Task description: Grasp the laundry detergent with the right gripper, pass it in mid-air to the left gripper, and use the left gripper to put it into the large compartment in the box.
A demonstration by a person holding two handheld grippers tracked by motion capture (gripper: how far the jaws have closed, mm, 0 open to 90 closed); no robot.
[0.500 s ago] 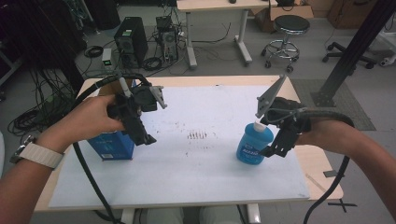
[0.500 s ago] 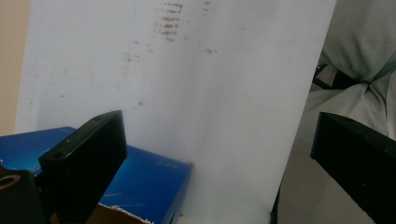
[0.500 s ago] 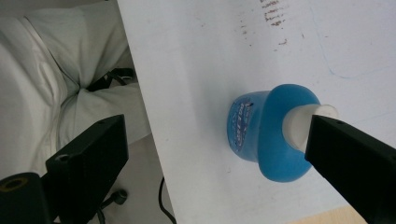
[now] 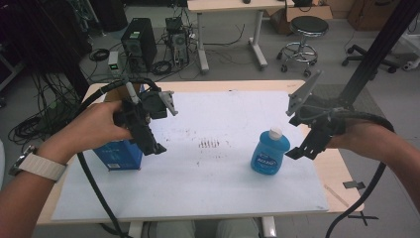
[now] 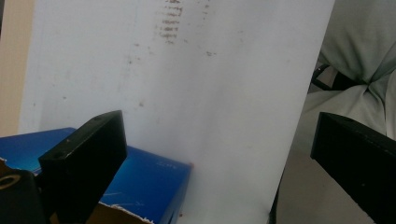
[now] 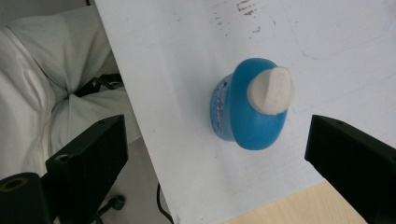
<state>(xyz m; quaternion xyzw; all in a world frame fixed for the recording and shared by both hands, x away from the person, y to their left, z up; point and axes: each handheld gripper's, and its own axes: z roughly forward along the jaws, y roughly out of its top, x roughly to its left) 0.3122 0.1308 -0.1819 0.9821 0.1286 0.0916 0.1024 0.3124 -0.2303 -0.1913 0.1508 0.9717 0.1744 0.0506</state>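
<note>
Hands come in from the bottom of the high view, and each one holds a black tool. The left gripper [image 4: 151, 144] hangs over the top right edge of a blue box [image 4: 119, 155] that sits on the left side of a big white sheet [image 4: 218, 183]. That sheet lies on a wooden table [image 4: 341, 173]. The right gripper [image 4: 302, 151] is up in the air just beside a blue bottle [image 4: 270, 151] with a white cap, and it does not touch it. The bottle stands up straight on the right part of the sheet. Some small dark marks [image 4: 209, 144] sit on the sheet between the box and the bottle.

Next is the left gripper view. Its two black jaws are wide apart with nothing between them. The blue box [image 5: 144, 179] is low down by the left jaw, and its top looks torn open. The white sheet [image 5: 201, 93] lies under it.

Last is the right gripper view. It looks down on the blue bottle [image 6: 250, 121] and its white cap [image 6: 271, 90]. These jaws are wide apart too, and the bottle sits between them, but neither jaw touches it.
</note>
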